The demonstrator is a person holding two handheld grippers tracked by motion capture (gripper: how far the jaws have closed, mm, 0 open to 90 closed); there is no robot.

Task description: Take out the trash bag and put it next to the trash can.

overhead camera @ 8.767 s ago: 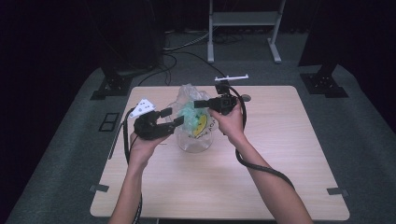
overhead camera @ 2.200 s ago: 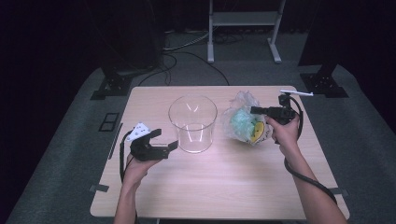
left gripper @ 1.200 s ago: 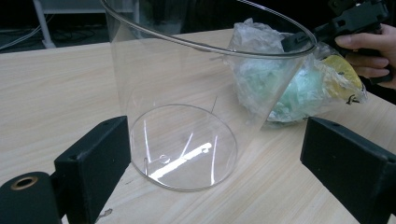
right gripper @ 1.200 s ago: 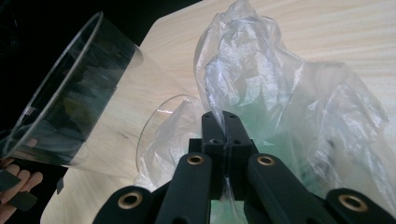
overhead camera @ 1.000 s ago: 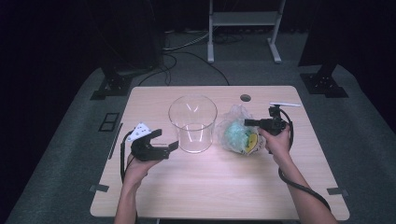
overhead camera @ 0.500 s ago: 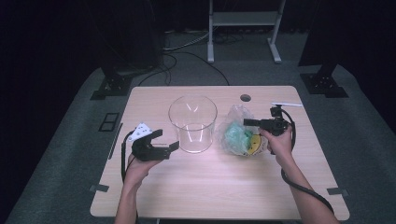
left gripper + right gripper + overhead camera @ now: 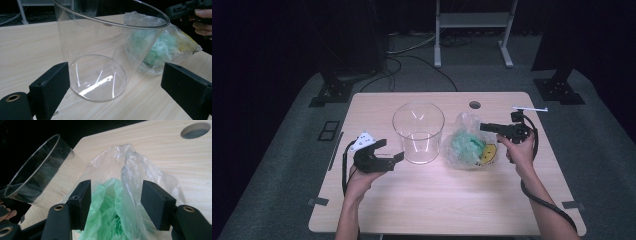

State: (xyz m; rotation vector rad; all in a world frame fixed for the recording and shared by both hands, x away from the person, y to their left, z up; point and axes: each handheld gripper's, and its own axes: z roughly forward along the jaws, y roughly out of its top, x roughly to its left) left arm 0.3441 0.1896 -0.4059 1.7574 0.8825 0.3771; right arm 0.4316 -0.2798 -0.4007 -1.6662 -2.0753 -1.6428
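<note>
Clear plastic bag with green and yellow stuff inside sits on the wooden surface, just right of the empty clear container. Right gripper hovers at the bag's top; its jaws have just been opening, loose plastic between them, pads not pressing. Left gripper is beside the container, jaws wide open, holding nothing.
</note>
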